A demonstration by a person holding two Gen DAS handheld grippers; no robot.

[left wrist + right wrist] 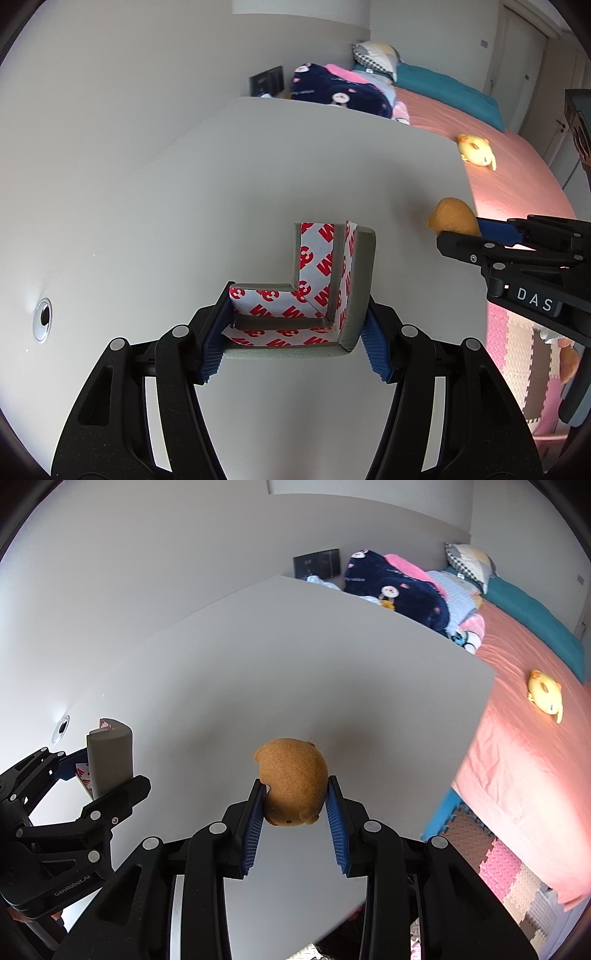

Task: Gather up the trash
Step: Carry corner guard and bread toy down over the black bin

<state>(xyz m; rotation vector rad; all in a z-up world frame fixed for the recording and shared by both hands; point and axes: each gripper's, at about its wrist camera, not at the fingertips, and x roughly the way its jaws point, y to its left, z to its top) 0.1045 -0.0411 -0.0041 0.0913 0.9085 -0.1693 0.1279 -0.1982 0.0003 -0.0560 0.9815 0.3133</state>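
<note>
The grey L-shaped foam corner guard with red-printed adhesive backing [325,295] is clamped in the left tool [295,343] above the white surface [184,206], while beside it the right tool [295,812] pinches a small brown plush toy [291,779], both seemingly lifted for disposal.

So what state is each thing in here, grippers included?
Left gripper: shut on the corner guard.
Corner guard: held above the desk, adhesive backing still on.
Right gripper: shut on the brown plush.
Brown plush: held above the desk.
Desk: white top, cable hole at left.
Yellow plush: lying on the bed.
</note>
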